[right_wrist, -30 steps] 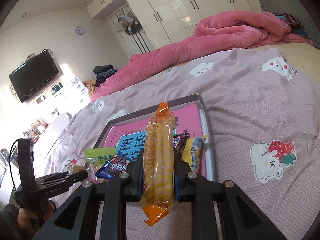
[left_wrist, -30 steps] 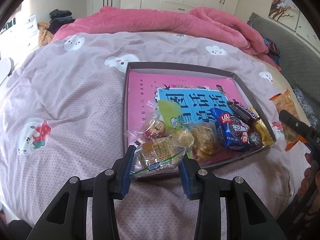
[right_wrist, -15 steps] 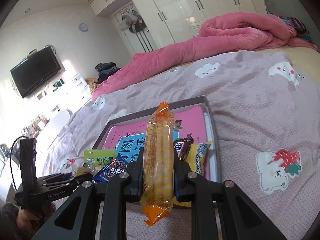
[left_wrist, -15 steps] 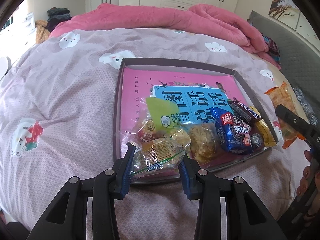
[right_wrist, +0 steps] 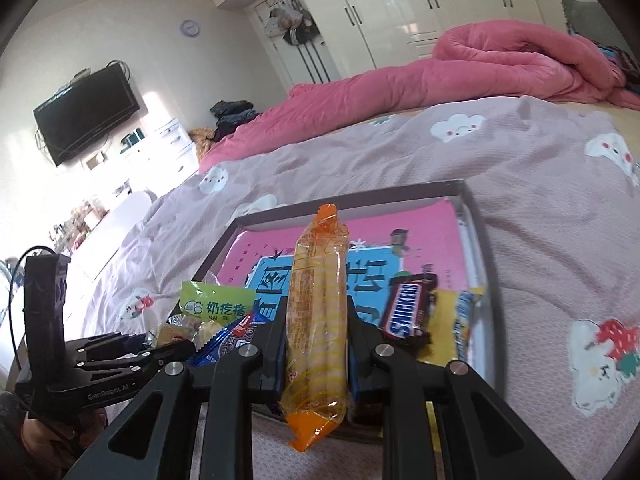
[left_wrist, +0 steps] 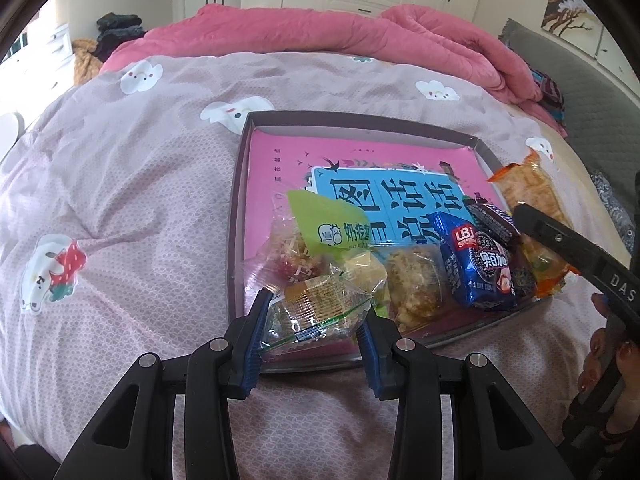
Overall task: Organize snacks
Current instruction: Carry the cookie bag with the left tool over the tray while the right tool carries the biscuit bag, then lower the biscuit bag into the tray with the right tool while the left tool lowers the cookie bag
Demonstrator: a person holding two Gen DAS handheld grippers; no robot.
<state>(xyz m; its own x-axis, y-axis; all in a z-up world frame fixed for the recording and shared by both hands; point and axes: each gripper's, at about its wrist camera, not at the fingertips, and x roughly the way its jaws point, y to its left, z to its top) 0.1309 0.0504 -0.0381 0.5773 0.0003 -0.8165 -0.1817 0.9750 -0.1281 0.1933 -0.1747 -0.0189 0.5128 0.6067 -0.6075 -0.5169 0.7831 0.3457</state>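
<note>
My left gripper (left_wrist: pixel 312 316) is shut on a clear-wrapped pastry packet (left_wrist: pixel 316 308), held over the near left corner of the shallow grey box (left_wrist: pixel 236 216) with a pink and blue printed bottom. My right gripper (right_wrist: pixel 316 320) is shut on a long orange biscuit-stick pack (right_wrist: pixel 318 320), held upright over the box's near edge (right_wrist: pixel 490 280); the same orange pack (left_wrist: pixel 528 196) shows at the box's right side in the left wrist view. Inside the box lie a green packet (left_wrist: pixel 336 224), a blue cookie pack (left_wrist: pixel 476 268), a Snickers bar (right_wrist: pixel 408 308) and several small wrapped sweets.
The box rests on a lilac bedspread (left_wrist: pixel 120 200) with cartoon prints. A rolled pink quilt (left_wrist: pixel 360 36) lies along the far side. White wardrobes (right_wrist: pixel 400 8) and a wall television (right_wrist: pixel 88 108) stand beyond. A person's hand (left_wrist: pixel 600 364) holds the right tool.
The right gripper with the orange pack has moved closer over the box and rolled slightly. The left gripper keeps the pastry packet over the near left corner, with only a slight shift of view.
</note>
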